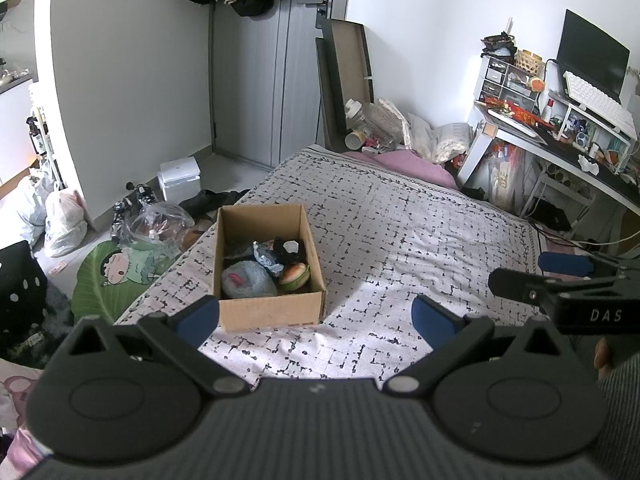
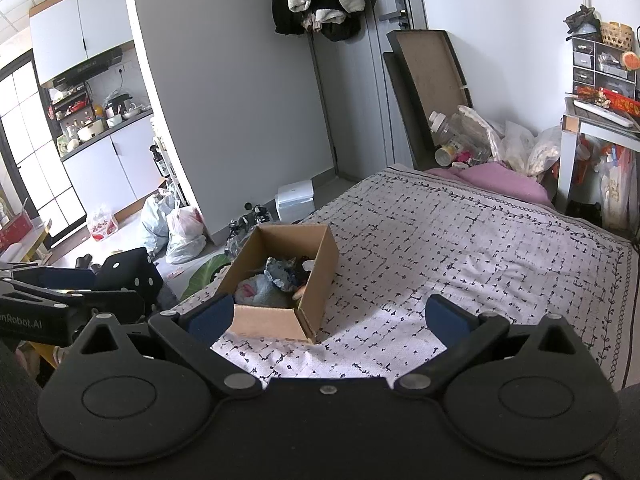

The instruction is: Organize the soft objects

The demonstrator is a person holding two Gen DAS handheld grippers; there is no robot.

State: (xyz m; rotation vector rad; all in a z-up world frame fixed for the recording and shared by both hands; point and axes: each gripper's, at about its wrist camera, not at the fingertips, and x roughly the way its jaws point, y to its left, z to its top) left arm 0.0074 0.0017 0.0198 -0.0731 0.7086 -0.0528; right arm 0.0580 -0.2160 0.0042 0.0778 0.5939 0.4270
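An open cardboard box [image 1: 272, 312] stands on the patterned bed cover [image 1: 400, 240] near the bed's left edge. It holds several soft things: a grey-blue plush [image 1: 248, 280], a burger-shaped toy [image 1: 295, 276], a crumpled blue cloth [image 1: 266, 258] and a dark item with a white piece [image 1: 290, 250]. My left gripper [image 1: 316, 314] is open and empty, just in front of the box. My right gripper [image 2: 330, 314] is open and empty, to the right of the box [image 2: 316, 280]; it also shows at the right edge of the left wrist view [image 1: 560, 280].
Plastic bags [image 1: 64, 220], a white bin [image 1: 178, 180] and a leaf-shaped mat [image 1: 112, 276] lie on the floor left of the bed. A pink pillow [image 1: 404, 160] and clutter sit at the bed's far end. A cluttered desk [image 1: 560, 128] stands at the right.
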